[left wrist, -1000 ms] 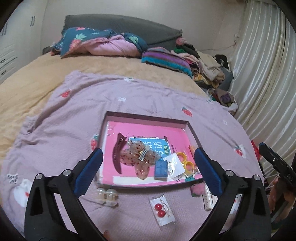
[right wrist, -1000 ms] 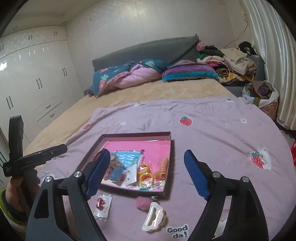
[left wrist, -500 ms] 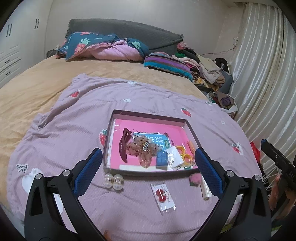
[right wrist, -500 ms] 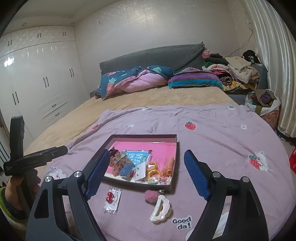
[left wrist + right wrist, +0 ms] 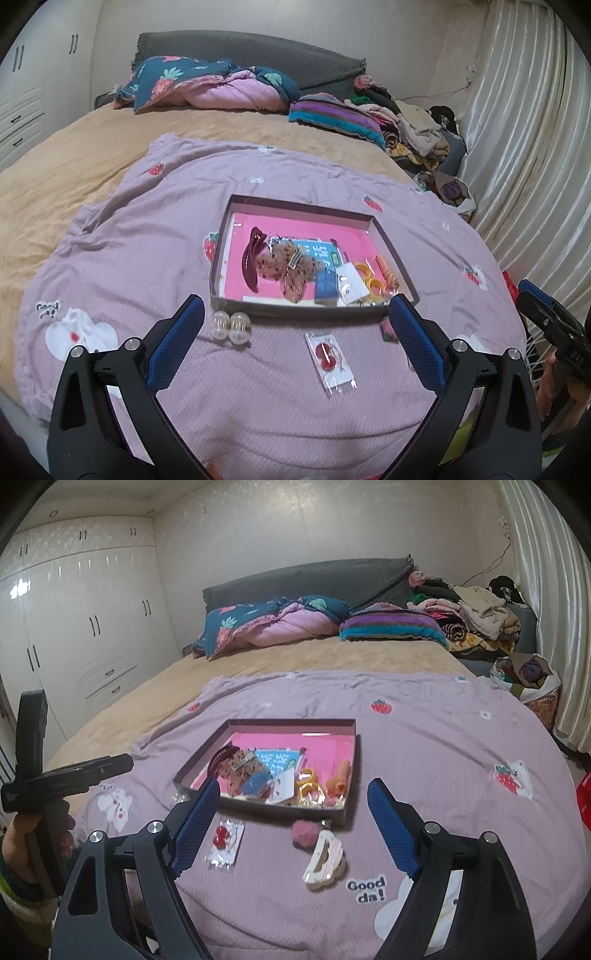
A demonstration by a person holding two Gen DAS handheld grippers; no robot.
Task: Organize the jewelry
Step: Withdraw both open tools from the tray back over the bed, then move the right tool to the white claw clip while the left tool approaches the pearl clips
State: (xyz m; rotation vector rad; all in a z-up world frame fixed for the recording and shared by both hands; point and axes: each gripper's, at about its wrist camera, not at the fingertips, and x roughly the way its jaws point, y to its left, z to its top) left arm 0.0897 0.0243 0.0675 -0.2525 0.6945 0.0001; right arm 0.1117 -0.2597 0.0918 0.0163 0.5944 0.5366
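White hair clip [image 5: 324, 860] in right view, bead pair [image 5: 229, 325] in left

Bed [image 5: 55, 177] — lilac blanket [image 5: 147, 258] bears tray [image 5: 218, 266], earring packet [image 5: 330, 354], pompom [image 5: 306, 830] — white clip [image 5: 325, 860]

on a lilac blanket [image 5: 424, 738], a shallow tray [image 5: 352, 760] holds hair accessories; a packet of red earrings [image 5: 224, 840], a pink pompom [image 5: 304, 830] and a white claw clip [image 5: 325, 860] lie just in front, framed by the right gripper [image 5: 291, 827], jaws wide apart and empty.
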